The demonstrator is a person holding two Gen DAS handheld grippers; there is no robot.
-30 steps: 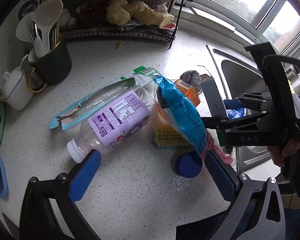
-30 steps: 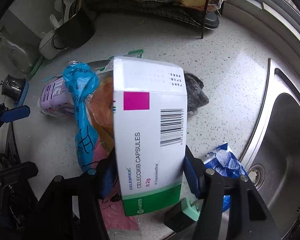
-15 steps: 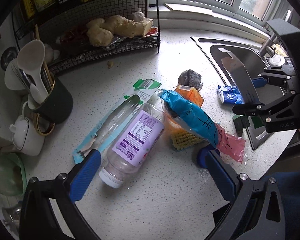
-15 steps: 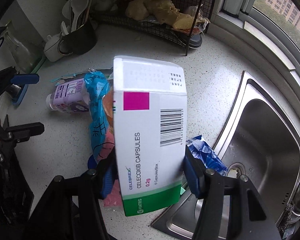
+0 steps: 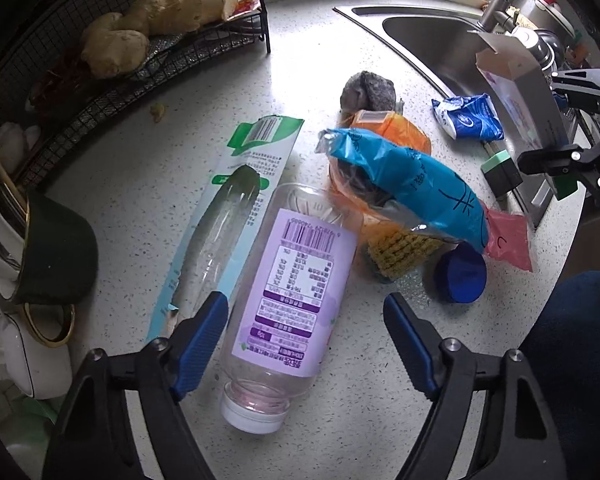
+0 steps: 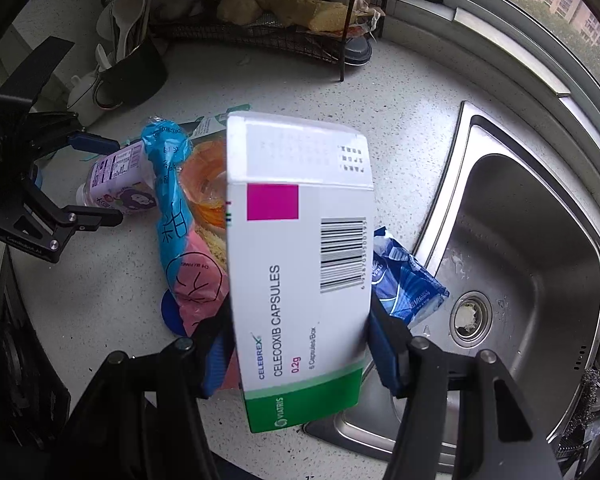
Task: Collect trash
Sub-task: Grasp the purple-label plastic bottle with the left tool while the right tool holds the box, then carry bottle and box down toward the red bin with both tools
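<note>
A clear plastic bottle with a purple label and white cap lies on the speckled counter. My left gripper points down over its cap end. Its jaws are closing with the bottle between them, and the right pad is still clear of it. A blue-and-pink snack bag rests on an orange wrapper and a yellow sponge. My right gripper is shut on a white and green medicine box, held above the counter by the sink. A blue wrapper lies at the sink's edge.
A torn toothbrush card lies left of the bottle, and a blue cap to its right. A wire rack holding ginger, a dark utensil mug and a white teapot line the back and left. The steel sink is at right.
My left gripper has rolled and dropped toward the bottle, and its jaws have narrowed around it. My right gripper has carried the medicine box up and toward the sink.
</note>
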